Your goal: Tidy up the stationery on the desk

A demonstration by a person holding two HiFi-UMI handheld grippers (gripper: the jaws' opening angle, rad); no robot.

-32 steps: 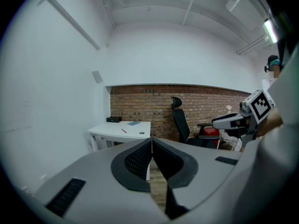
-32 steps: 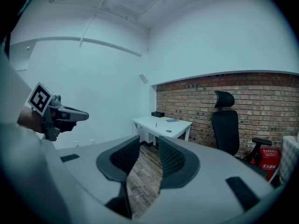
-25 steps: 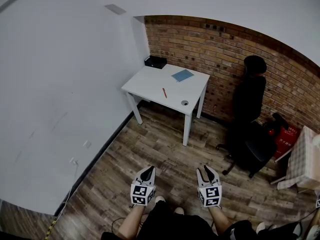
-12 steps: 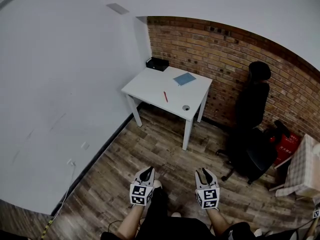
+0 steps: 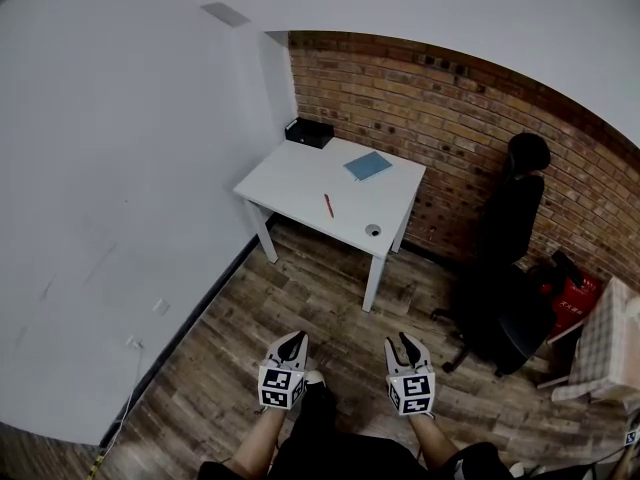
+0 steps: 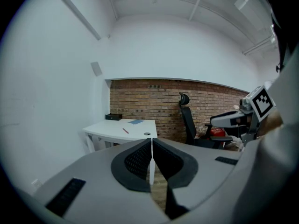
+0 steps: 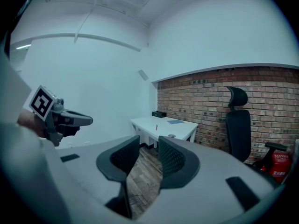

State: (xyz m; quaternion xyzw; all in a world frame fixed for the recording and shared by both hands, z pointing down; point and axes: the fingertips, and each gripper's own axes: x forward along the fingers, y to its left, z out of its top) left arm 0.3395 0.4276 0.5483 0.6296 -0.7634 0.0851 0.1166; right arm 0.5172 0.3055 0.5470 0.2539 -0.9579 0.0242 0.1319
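Both grippers hang low over the wooden floor in the head view, well apart from the desk. The left gripper has its jaws together; the right gripper has its jaws partly apart. On the white desk, against the brick wall, lie a red pen, a blue notebook, a black box at the back corner and a small round thing near the front edge. A black office chair stands to its right.

In the left gripper view the jaws meet with nothing between them, and the desk lies beyond.

In the right gripper view the jaws stand partly open and empty, with floorboards showing in the gap.
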